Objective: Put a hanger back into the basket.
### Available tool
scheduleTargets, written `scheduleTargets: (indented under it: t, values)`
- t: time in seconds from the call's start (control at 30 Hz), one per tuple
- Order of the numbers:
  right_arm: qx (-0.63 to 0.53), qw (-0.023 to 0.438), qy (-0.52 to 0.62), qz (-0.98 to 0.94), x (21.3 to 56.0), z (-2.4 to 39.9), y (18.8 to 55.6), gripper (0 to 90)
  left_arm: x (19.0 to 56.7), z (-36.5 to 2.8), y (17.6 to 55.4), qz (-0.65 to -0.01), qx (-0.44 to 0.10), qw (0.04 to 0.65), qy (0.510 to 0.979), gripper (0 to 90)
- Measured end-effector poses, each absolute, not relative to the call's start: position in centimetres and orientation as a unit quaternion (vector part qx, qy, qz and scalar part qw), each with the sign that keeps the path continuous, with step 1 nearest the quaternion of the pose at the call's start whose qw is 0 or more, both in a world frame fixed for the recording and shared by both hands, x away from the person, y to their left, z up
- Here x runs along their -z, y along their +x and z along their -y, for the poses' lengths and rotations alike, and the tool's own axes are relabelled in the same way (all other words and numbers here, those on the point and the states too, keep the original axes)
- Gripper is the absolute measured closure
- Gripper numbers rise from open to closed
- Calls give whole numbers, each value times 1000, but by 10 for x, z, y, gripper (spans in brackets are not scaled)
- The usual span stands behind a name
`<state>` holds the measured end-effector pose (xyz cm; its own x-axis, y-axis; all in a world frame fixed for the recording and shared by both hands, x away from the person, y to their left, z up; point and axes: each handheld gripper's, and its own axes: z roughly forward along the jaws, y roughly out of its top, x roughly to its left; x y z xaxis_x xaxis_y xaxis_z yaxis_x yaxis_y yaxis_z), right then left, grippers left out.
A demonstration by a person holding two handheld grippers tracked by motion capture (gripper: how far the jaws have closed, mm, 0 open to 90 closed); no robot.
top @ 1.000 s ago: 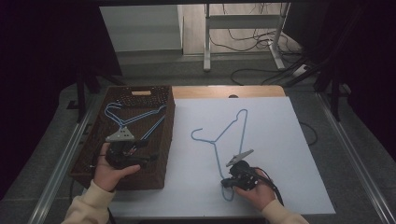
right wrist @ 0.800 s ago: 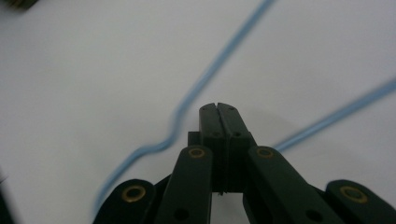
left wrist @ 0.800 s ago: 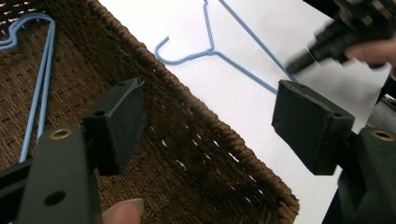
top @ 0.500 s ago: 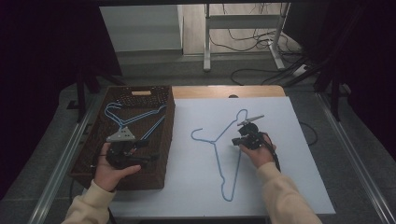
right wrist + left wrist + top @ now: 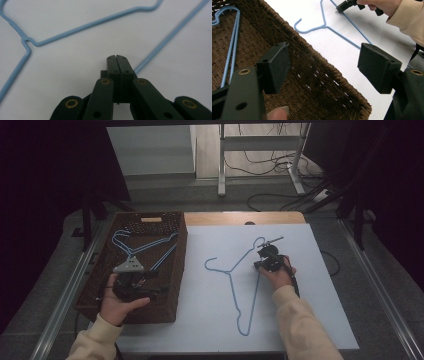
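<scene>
blue wire hanger (image 5: 243, 280) lies flat on the white table top (image 5: 320, 320), to the right of the brown woven basket (image 5: 170, 270), with its hook pointing toward the basket. right gripper (image 5: 261, 261) is over the hanger's long straight side, near the far corner of the triangle. in the right gripper view its two black jaws are pressed together and the blue wire (image 5: 172, 35) comes out from behind their tips, so the jaws are clamped on this side of the hanger. the hanger's neck (image 5: 26, 43) is at the left in that view.

left gripper (image 5: 131, 281) is held above the basket, near its front right part. in the left gripper view its jaws stand wide apart with nothing between them, and the basket's rim (image 5: 332, 82) passes under them. inside the basket lie more blue hangers (image 5: 137, 247). the right hand (image 5: 384, 6) with its gripper is seen far off at the hanger on the table.
</scene>
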<state>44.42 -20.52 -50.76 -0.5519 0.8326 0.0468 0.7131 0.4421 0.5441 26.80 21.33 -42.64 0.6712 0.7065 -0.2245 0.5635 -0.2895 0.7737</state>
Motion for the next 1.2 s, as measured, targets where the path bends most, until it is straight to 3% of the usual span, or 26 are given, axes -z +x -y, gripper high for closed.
scheduleTargets:
  t: [0.37, 0.5, 0.9, 1.2]
  values:
    - [-229, 138, 500, -824, 500, 253, 421, 900, 427, -210, 268, -394, -78, 443, 802, 255]
    - [-262, 126, 504, -813, 501, 276, 409, 900, 427, -209, 270, -393, -77, 442, 803, 255]
    - [-261, 122, 477, -830, 506, 236, 432, 900, 427, -208, 271, -389, -77, 442, 805, 255]
    - [-213, 154, 510, -819, 501, 257, 427, 900, 426, -210, 268, -392, -79, 442, 803, 255]
